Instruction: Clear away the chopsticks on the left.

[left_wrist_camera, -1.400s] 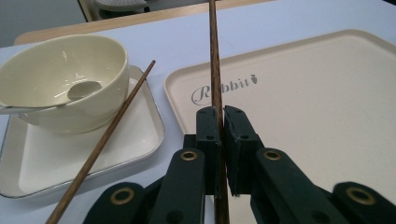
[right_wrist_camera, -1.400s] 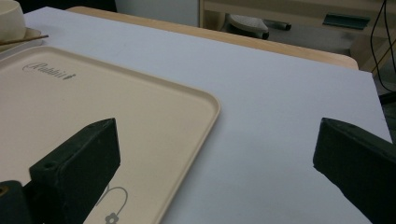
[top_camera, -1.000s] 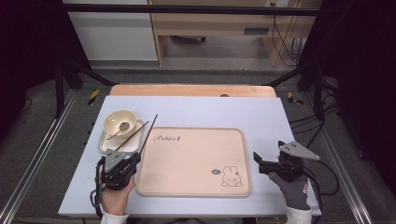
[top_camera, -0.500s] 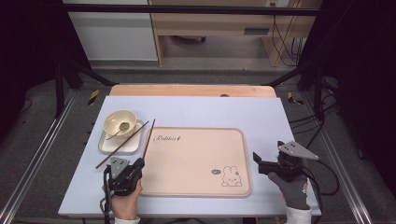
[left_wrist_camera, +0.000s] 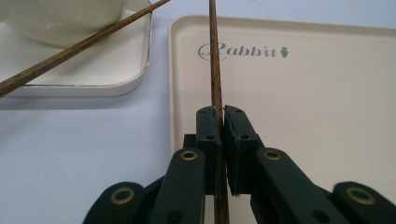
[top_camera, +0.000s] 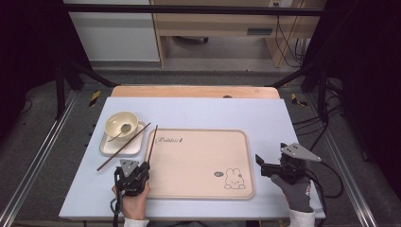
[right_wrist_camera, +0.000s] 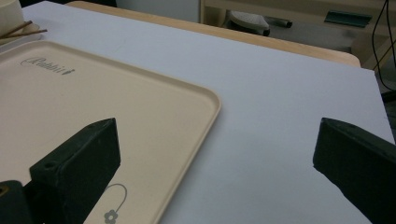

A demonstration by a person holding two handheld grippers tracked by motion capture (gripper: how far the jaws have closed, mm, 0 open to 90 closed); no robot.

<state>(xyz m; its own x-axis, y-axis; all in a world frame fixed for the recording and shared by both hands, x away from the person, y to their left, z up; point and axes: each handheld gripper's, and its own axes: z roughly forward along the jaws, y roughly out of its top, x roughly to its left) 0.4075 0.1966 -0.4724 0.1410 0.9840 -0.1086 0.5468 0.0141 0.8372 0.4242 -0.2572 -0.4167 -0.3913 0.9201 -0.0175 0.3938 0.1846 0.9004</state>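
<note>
Bowl (left_wrist_camera: 60, 18) gets cropped at the top left edge; chopstick's (left_wrist_camera: 215, 70) near end hides between the hand-held gripper's (left_wrist_camera: 223, 140) jaws.

The table (top_camera: 198, 111) has a pale blue-grey top with a wooden edge along its far side. A beige tray (top_camera: 198, 163) lies flat on it, between the two sets of fingers. A small white square plate (top_camera: 109, 147) sits just beyond the left fingers, beside the tray's far left corner. One chopstick (top_camera: 124, 146) slants off the plate onto the tabletop.
</note>
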